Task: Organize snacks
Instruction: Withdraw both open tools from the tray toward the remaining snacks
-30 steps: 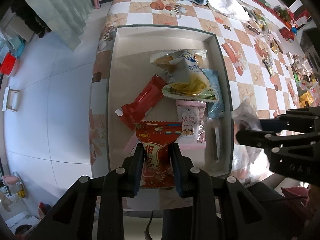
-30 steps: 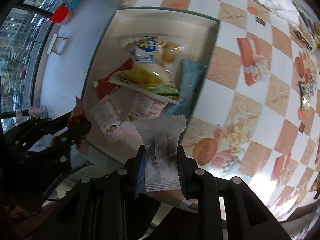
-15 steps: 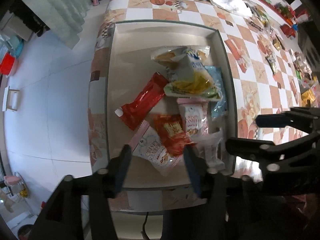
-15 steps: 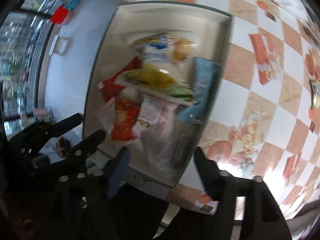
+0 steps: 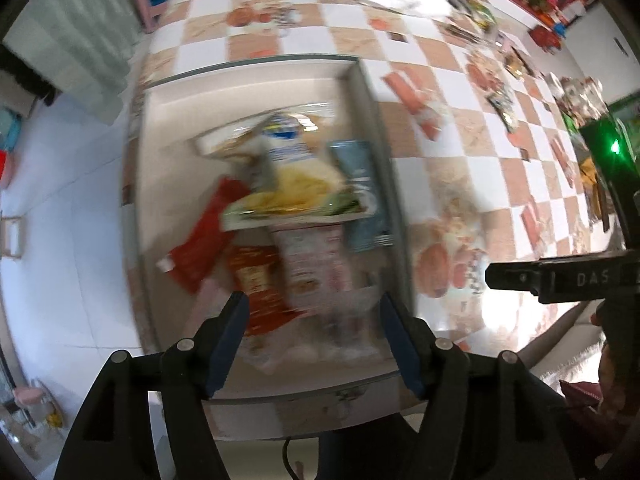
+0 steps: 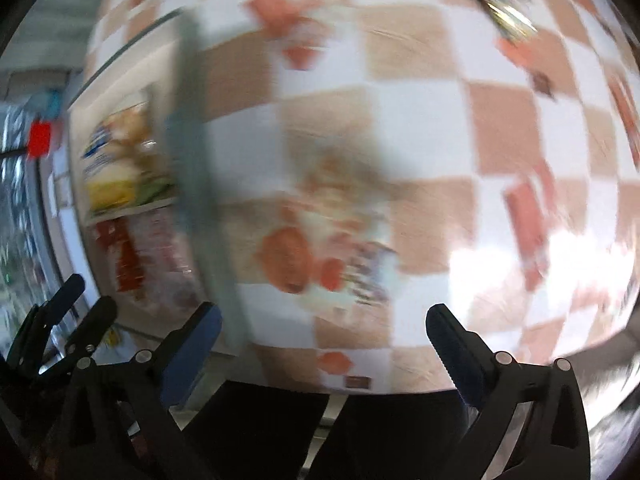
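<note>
We have our left tongs (image 5: pixel 314 336) poised above the near end of the beige tray (image 5: pixel 256 68), jaws opening with nothing pinched between them; the orange-red snack packet (image 5: pixel 260 292) lies loose in the tray just beyond the blue pads. Our right tongs (image 6: pixel 324 334) are spreading wide and empty over the checkered tabletop (image 6: pixel 400 120), with the tray at nine o'clock. The yellow chip bag (image 5: pixel 292 184), long red packet (image 5: pixel 200 248) and blue packet (image 5: pixel 360 184) sit piled in the tray. We judge the drop-off step finished; next we should reach toward the scattered snacks (image 5: pixel 496 92) at about two o'clock in the left view.
</note>
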Tool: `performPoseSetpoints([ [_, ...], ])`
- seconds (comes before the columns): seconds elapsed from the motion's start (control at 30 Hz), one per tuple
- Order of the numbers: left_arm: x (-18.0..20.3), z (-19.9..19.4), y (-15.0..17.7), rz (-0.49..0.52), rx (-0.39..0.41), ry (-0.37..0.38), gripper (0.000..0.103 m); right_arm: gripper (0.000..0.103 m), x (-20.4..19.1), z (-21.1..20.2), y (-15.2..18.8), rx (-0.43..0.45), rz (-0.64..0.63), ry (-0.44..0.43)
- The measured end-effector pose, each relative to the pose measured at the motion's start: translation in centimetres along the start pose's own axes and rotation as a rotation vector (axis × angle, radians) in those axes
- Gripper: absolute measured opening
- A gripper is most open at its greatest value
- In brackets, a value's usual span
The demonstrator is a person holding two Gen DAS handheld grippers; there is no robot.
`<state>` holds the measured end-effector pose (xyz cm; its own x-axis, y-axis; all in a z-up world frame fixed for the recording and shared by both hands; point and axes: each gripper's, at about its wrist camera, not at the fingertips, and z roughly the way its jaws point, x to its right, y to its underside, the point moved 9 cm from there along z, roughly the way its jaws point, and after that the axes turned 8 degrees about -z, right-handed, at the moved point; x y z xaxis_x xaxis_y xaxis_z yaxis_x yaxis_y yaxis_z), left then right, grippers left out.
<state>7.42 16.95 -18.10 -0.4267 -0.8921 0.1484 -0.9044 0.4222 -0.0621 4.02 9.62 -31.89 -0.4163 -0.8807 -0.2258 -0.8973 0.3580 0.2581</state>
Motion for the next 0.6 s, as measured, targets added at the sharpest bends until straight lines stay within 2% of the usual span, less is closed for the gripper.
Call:
performPoseSetpoints([
  [0.2,5.5,1.0,-0.5,0.11,-0.024,-0.011,0.072,0.103,6.2,0.4,1.4,-0.021,0.14,-0.011],
  [0.33,8.0,1.2,-1.0,0.111,-0.039,-0.047,0.074,0.103,9.2,0.0,0.4,-0.014,0.15,-0.015],
  [0.47,10.3,2.3,-1.1,0.065,-0.072,-0.084,0.075,0.103,11.7,-1.3,-2.8,0.016,0.061,0.035],
  [0.6,12.2,3.4,-0.6,-0.013,-0.105,-0.103,0.075,0.103,12.4,-4.1,-8.5,0.08,-0.131,0.153],
])
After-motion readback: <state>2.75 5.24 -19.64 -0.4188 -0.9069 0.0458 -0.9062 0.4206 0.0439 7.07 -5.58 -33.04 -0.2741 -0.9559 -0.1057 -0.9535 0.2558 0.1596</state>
